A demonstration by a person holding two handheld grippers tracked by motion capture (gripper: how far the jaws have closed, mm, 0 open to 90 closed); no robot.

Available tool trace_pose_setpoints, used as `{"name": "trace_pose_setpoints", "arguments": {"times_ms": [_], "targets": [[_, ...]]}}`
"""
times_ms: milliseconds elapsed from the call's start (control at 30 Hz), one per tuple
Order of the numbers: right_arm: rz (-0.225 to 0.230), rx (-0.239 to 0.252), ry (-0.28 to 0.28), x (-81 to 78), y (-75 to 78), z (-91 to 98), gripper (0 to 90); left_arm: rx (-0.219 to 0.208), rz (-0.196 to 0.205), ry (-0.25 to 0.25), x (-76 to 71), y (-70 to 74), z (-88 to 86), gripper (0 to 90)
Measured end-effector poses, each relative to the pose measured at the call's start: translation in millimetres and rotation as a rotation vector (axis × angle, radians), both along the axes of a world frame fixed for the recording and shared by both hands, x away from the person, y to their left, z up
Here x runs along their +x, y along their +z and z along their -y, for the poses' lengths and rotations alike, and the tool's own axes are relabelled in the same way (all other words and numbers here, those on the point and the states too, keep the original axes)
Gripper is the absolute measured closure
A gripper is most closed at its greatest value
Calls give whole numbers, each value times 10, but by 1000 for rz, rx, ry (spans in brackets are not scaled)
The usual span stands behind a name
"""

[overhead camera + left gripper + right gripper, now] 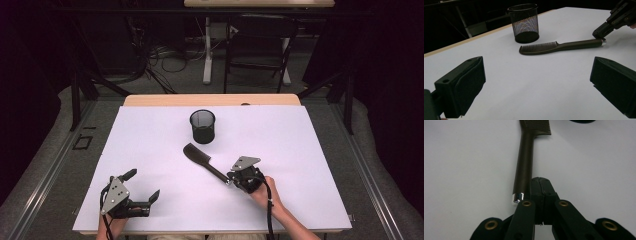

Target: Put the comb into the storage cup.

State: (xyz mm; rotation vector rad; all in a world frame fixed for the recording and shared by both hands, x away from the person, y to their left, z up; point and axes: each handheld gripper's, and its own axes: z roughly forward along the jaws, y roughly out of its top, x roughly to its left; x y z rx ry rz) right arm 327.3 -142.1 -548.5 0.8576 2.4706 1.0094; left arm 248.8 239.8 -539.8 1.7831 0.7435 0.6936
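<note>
Two grippers on the table here, so starting with those: the right gripper (541, 182) has its jaws pressed flat together with nothing between them, tips sitting just beside the silver-capped end of the comb (524, 162), touching or nearly touching the side of the handle. From the high view it comes in from the lower right, tips pointing up-left at the handle end of the comb (204, 161). The left gripper (142, 186) is parked near the front left corner with its jaws spread wide and empty, well apart from everything. The comb lies flat on the white table (300, 150), roughly diagonal, teeth end toward the black mesh cup (202, 126), which stands upright near the far middle, close to the comb's head but not touching it. My read is the comb is meant to end up in that cup, and right now the closed jaws look like they're nudging the handle or lining up on it, not gripping. To do this bit well I'd open the jaws, centre them over the handle a little way in from the metal cap so it doesn't squirt out, and close across the narrow sides. A flat comb on a slick sheet will probably skate if you push too hard.
</note>
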Motion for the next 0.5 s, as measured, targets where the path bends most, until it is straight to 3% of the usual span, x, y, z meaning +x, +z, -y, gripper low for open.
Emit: {"name": "trace_pose_setpoints", "arguments": {"times_ms": [500], "targets": [[-24,-7,37,-49,-1,-74,900,2,1,-1,0,1,-1,1]]}}
